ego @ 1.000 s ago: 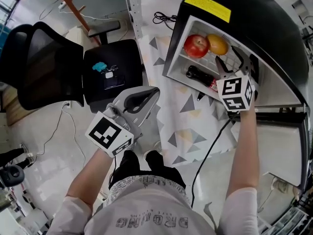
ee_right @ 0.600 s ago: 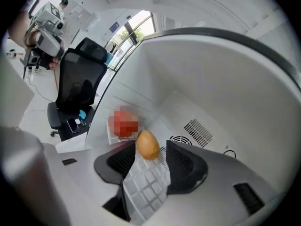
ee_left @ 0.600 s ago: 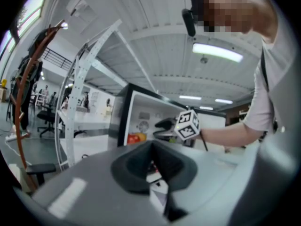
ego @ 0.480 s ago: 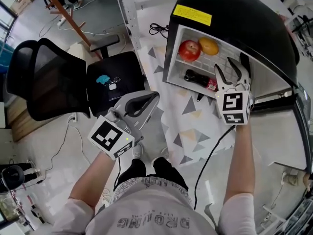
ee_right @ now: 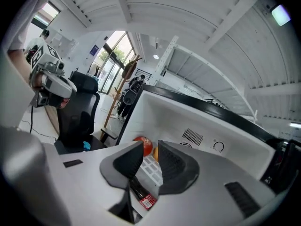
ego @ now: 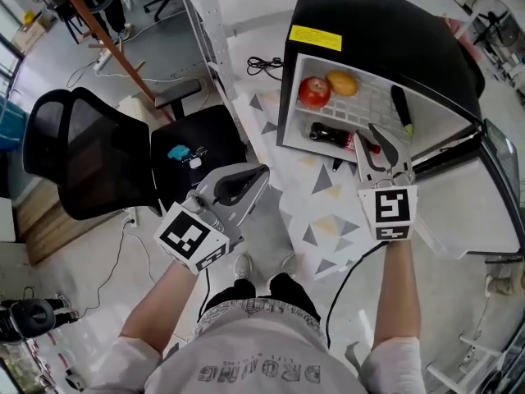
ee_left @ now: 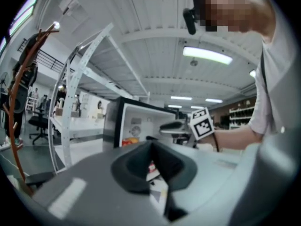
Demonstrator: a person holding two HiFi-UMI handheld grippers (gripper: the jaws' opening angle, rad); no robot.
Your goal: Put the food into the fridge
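The black mini fridge [ego: 385,23] stands open on the floor. On its white shelf lie a red apple [ego: 314,92], an orange fruit [ego: 343,82] and, further right, a long dark green item [ego: 402,109]. A dark bottle with a red label [ego: 332,135] lies below them. My right gripper [ego: 367,131] hovers just outside the fridge opening, above the bottle's end; its jaws are closing and nothing is between them. The right gripper view shows the apple [ee_right: 146,145] and the bottle [ee_right: 141,194] through the gap. My left gripper [ego: 246,183] hangs to the left over the floor, shut and empty.
The fridge door [ego: 467,212] swings open to the right. A triangle-patterned mat [ego: 328,212] lies before the fridge, with a black cable [ego: 349,261] across it. A black office chair [ego: 82,154] and a dark seat holding a blue item [ego: 193,142] stand left.
The right gripper has drawn back out of the fridge toward me and its jaws have narrowed. The long dark item now lies alone on the shelf. The left gripper has barely moved.
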